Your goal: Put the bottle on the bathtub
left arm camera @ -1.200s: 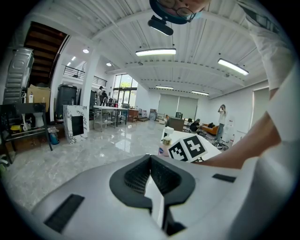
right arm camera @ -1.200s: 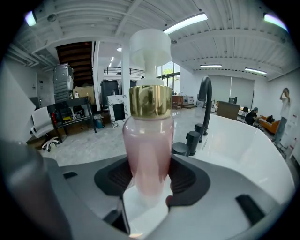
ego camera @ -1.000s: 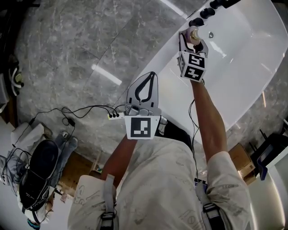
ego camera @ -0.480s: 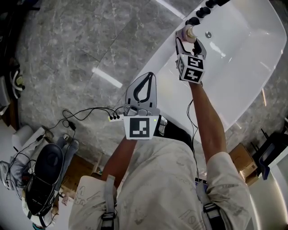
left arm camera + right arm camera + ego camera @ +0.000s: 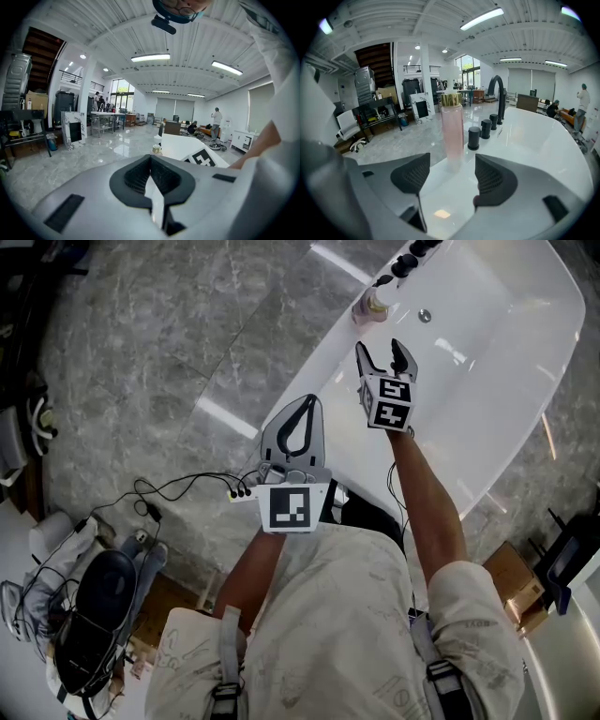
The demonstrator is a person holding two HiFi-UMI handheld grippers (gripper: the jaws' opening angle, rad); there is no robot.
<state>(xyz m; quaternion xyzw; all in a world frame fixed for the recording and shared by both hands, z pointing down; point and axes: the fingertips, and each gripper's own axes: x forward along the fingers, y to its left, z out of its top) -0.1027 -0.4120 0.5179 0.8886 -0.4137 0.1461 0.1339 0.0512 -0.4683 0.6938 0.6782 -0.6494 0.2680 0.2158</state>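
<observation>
Tub (image 5: 511,381): white, at upper right in the head view, with grey stone floor (image 5: 141,352) alongside.

Right gripper (image 5: 382,354) is held above the tub close to its rim. Its jaws are spread wide and nothing is gripped.

Left gripper (image 5: 312,399) is held low in front of the torso. In its own view (image 5: 151,161) the jaws are seen closed tip to tip, with nothing between them.

Bottle (image 5: 374,304) — pink, translucent, gold cap — is set upright on the tub rim at the tap end. In the right gripper view the bottle (image 5: 452,126) is seen straight ahead, lined up with the gap in the right gripper (image 5: 452,164) but beyond the tips. No contact is made with either of the fingers (image 5: 412,176); bare rim is visible between them and the bottle's base.

Knobs (image 5: 474,138): black, lined up on the rim just beside the bottle, with the curved black spout (image 5: 497,96) behind them.
</observation>
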